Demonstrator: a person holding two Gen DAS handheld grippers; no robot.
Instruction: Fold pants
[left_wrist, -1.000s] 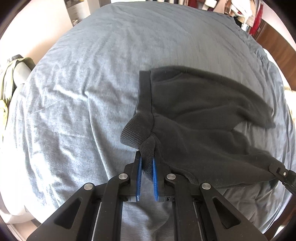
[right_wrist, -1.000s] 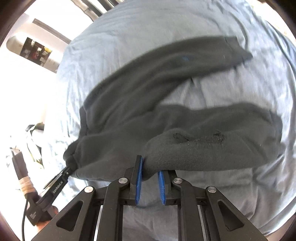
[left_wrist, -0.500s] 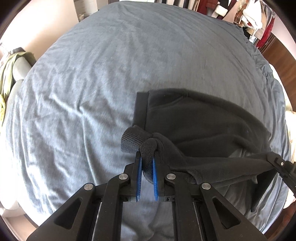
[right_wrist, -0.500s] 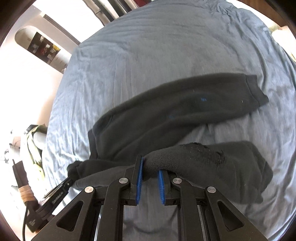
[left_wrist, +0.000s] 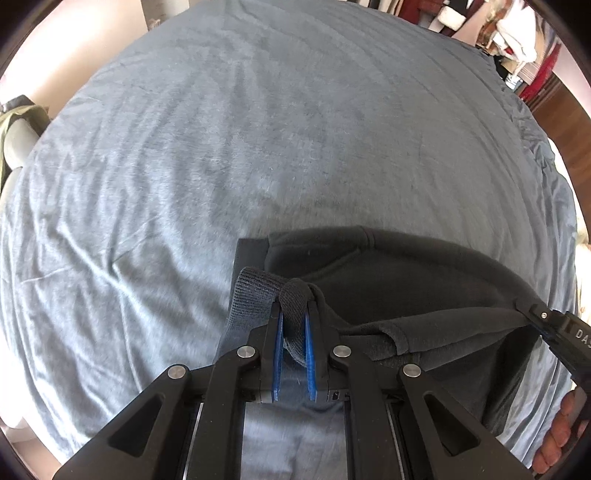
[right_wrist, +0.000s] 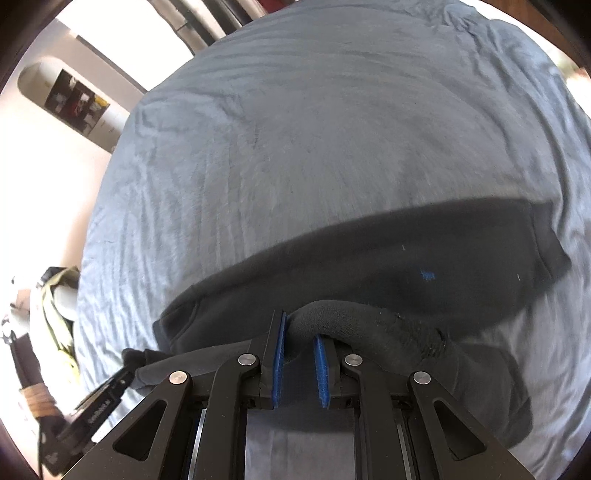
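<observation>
Sweatpants (left_wrist: 388, 280), black and fleecy, lay across the near part of a bed covered by a wrinkled grey-blue duvet (left_wrist: 258, 147), with both ends lifted off the fabric. The left gripper (left_wrist: 293, 314) had its blue pads nearly together, pinching a bunched fold of the ribbed waistband (left_wrist: 255, 291), which humped up over the fingertips. From that pinch a taut edge of the garment ran to the right, where the tip of the right gripper (left_wrist: 554, 325) showed at the frame's edge with a person's fingers (left_wrist: 557, 435) beneath it.

In the right wrist view, the right gripper (right_wrist: 299, 332) stood narrow too, clamped on a thick roll of a pant leg (right_wrist: 354, 325); the roll arched out from between the pads and drooped to the right. Beyond it the other leg (right_wrist: 406, 258) rested flat on the duvet, its cuffed hem (right_wrist: 546, 251) toward the right, a small blue mark on the cloth. The left gripper (right_wrist: 110, 387) appeared at lower left, dark fabric stretched toward it.

Off the bed's left side an olive-green garment (right_wrist: 59, 302) was draped over something pale. No container was visible in either view.
</observation>
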